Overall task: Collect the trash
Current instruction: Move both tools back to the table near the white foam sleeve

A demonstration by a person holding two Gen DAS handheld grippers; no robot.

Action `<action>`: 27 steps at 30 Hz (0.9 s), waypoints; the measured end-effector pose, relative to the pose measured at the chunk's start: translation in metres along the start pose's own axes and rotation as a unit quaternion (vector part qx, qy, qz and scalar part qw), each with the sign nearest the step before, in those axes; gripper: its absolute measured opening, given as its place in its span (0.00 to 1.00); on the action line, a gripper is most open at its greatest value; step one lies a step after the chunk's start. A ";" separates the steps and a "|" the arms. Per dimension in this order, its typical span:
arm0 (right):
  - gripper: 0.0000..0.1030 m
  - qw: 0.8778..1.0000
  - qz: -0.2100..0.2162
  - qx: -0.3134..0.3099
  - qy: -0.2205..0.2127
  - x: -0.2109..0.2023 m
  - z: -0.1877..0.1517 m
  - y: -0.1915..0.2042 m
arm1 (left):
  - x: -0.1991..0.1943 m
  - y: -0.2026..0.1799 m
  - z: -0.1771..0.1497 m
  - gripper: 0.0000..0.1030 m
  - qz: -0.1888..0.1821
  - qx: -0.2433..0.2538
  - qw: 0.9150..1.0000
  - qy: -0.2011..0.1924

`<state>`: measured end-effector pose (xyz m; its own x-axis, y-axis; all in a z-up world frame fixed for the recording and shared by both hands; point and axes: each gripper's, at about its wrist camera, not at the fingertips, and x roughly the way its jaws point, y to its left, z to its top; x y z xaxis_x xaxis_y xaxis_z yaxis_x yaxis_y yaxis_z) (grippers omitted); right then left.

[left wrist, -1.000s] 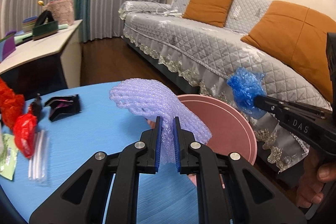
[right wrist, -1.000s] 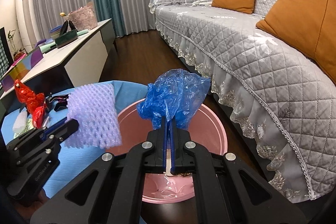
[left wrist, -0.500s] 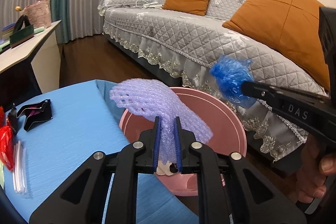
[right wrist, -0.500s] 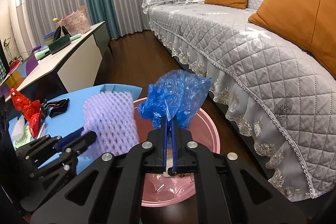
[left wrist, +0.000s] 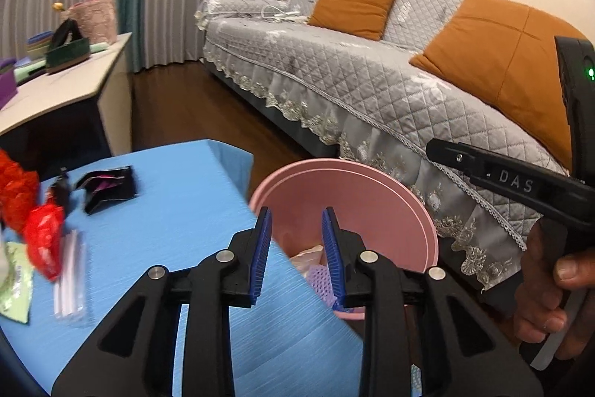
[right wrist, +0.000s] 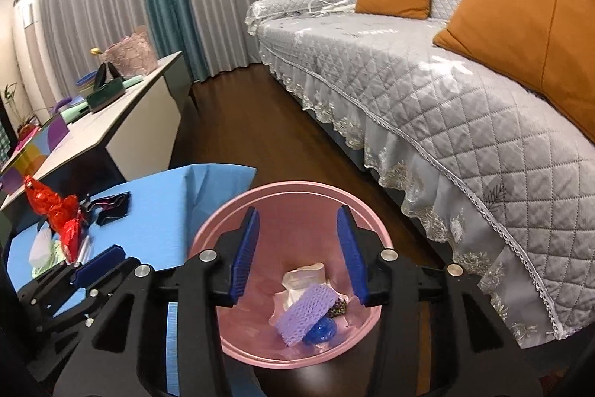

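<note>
A pink bin (right wrist: 297, 196) (left wrist: 372, 196) stands on the floor beside the blue table (left wrist: 167, 211). Inside it lie the purple foam net (right wrist: 306, 313), the blue plastic wrap (right wrist: 321, 332) and white scraps (right wrist: 303, 279). My right gripper (right wrist: 297, 248) hangs over the bin, its jaws opening with nothing between them. My left gripper (left wrist: 295, 250) is at the table's edge by the bin, its jaws also opening and empty; a bit of the purple net (left wrist: 319, 279) shows below it. Red plastic trash (left wrist: 42, 233) (right wrist: 61, 214) lies on the table's left.
A grey quilted sofa (right wrist: 446, 80) with orange cushions (right wrist: 520, 25) runs along the right. A black pouch (left wrist: 108, 188), clear straws (left wrist: 68, 278) and a green packet (left wrist: 13, 279) lie on the table. A white sideboard (right wrist: 122, 121) stands behind, across dark wood floor (right wrist: 260, 136).
Both grippers let go: the purple net and the blue wrap have dropped into the pink bin. Both pairs of jaws now stand apart and empty.
</note>
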<state>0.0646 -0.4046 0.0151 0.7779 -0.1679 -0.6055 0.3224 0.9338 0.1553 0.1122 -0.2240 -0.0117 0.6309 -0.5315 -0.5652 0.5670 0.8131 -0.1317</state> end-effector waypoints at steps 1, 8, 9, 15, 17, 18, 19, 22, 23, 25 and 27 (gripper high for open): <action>0.43 1.000 0.003 -0.004 -0.002 -0.002 0.000 0.004 | -0.007 0.004 0.000 0.28 0.004 -0.005 1.000 -0.003; 0.44 0.999 0.028 -0.016 -0.007 -0.017 -0.002 0.033 | -0.049 0.025 0.002 0.28 0.028 -0.018 0.999 -0.025; 0.44 0.999 0.031 -0.018 -0.008 -0.019 -0.003 0.036 | -0.053 0.026 0.002 0.28 0.031 -0.018 0.999 -0.027; 0.44 0.998 0.060 -0.025 -0.016 -0.032 -0.005 0.064 | -0.094 0.045 -0.002 0.28 0.060 -0.018 0.997 -0.042; 0.44 0.997 0.068 -0.028 -0.020 -0.036 -0.005 0.073 | -0.107 0.052 -0.006 0.28 0.069 -0.020 0.996 -0.046; 0.44 0.997 0.073 -0.028 -0.020 -0.038 -0.005 0.077 | -0.114 0.057 -0.007 0.28 0.075 -0.021 0.996 -0.048; 0.44 0.996 0.079 -0.028 -0.021 -0.040 -0.006 0.082 | -0.123 0.062 -0.010 0.28 0.084 -0.023 0.995 -0.050; 0.39 0.995 0.095 -0.027 -0.022 -0.043 -0.008 0.094 | -0.143 0.081 -0.022 0.28 0.108 -0.040 0.992 -0.053; 0.35 0.994 0.103 -0.029 -0.020 -0.043 -0.009 0.101 | -0.148 0.088 -0.026 0.28 0.115 -0.048 0.991 -0.051; 0.31 0.992 0.116 -0.036 -0.016 -0.043 -0.012 0.113 | -0.158 0.107 -0.035 0.28 0.129 -0.070 0.988 -0.045; 0.29 0.991 0.125 -0.046 -0.014 -0.042 -0.014 0.125 | -0.164 0.123 -0.042 0.28 0.145 -0.087 0.985 -0.043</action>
<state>0.0647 -0.2761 0.0485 0.8422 0.0653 -0.5352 0.0675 0.9721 0.2247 0.0564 -0.0263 0.0307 0.7998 -0.2838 -0.5290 0.2625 0.9578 -0.1170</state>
